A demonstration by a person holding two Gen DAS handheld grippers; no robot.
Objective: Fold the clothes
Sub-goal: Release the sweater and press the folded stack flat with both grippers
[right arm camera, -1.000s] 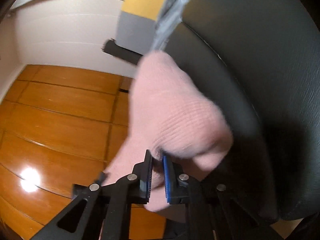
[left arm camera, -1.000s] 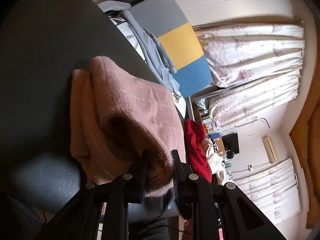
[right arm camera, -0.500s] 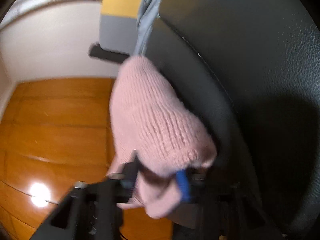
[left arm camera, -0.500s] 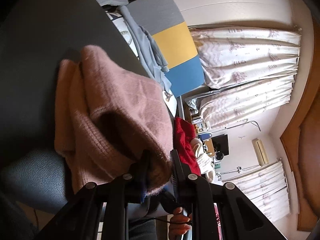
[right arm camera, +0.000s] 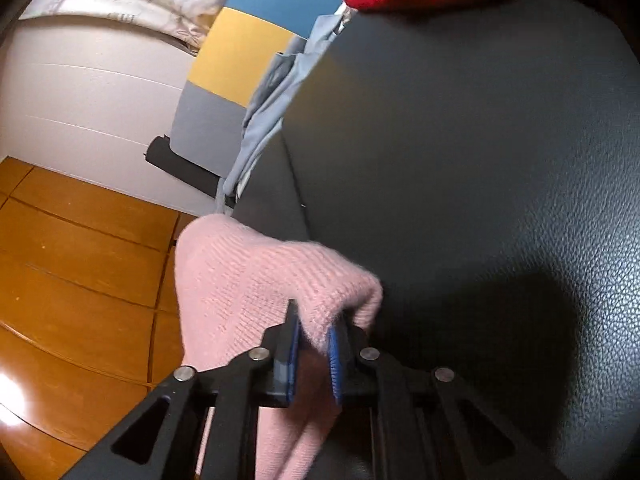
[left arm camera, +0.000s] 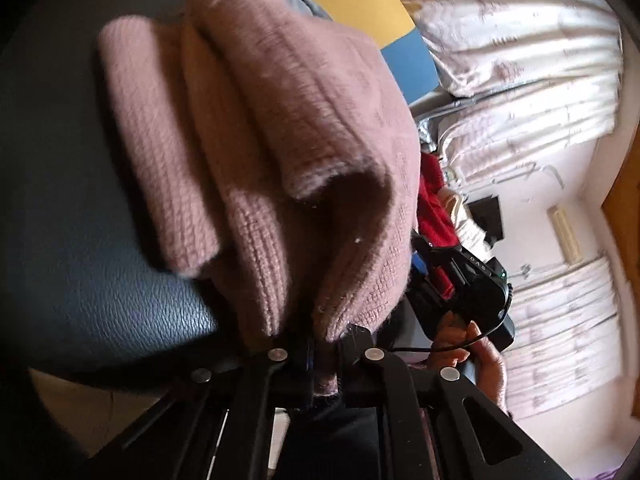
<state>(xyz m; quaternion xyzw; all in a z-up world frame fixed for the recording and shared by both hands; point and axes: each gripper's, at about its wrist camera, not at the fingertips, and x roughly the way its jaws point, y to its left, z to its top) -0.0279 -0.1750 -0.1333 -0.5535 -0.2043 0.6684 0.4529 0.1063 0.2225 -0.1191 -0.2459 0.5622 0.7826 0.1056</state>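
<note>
A pink knitted sweater (left arm camera: 280, 128) lies bunched in thick folds over the dark leather seat (left arm camera: 80, 240). My left gripper (left arm camera: 324, 356) grips its near edge, the jaws still closing on the knit. In the right wrist view another corner of the pink sweater (right arm camera: 256, 280) hangs off the seat's edge, and my right gripper (right arm camera: 314, 348) is shut on it between blue pads (right arm camera: 334, 360). The right gripper also shows in the left wrist view as a black body (left arm camera: 472, 280) held by a hand (left arm camera: 476, 352).
A red garment (left arm camera: 434, 208) and a light blue garment (right arm camera: 276, 100) lie further along the dark seat (right arm camera: 480, 160). A grey, yellow and blue panel (right arm camera: 240, 60) stands behind. Wooden floor (right arm camera: 72, 260) lies below at left. Pale curtains (left arm camera: 520, 60) hang at right.
Both grippers moved along with the sweater. The knit now fills far more of the left view, bunched closer. In the right view more bare seat shows and the red garment has come into sight.
</note>
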